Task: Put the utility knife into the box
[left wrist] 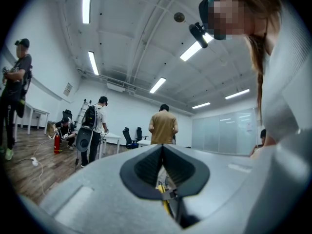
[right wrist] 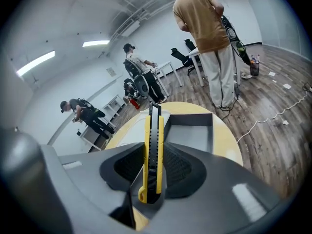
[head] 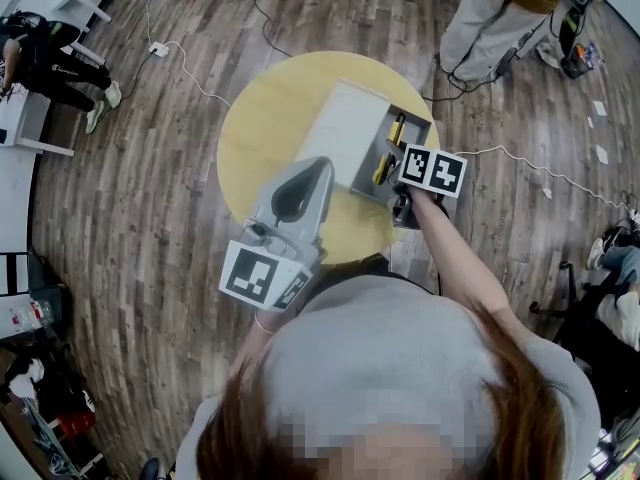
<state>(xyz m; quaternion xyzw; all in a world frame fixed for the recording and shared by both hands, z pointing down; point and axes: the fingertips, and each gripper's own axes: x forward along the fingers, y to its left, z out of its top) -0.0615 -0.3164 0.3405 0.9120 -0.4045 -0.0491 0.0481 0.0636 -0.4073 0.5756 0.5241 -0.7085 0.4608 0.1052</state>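
Note:
My right gripper [head: 390,168] is shut on a yellow and black utility knife [head: 392,146] and holds it over the open compartment of a grey box [head: 340,133] on the round yellow table [head: 255,138]. In the right gripper view the knife [right wrist: 152,145] stands lengthwise between the pads and points toward the box [right wrist: 195,130]. My left gripper [head: 318,171] hangs raised over the table's near edge, left of the box. Its jaws are shut with nothing between them [left wrist: 163,152].
A person in a tan shirt [head: 500,13] stands just beyond the table's far right edge. Cables [head: 545,173] trail over the wooden floor to the right and behind. Other people [head: 50,58] and white desks are at the far left.

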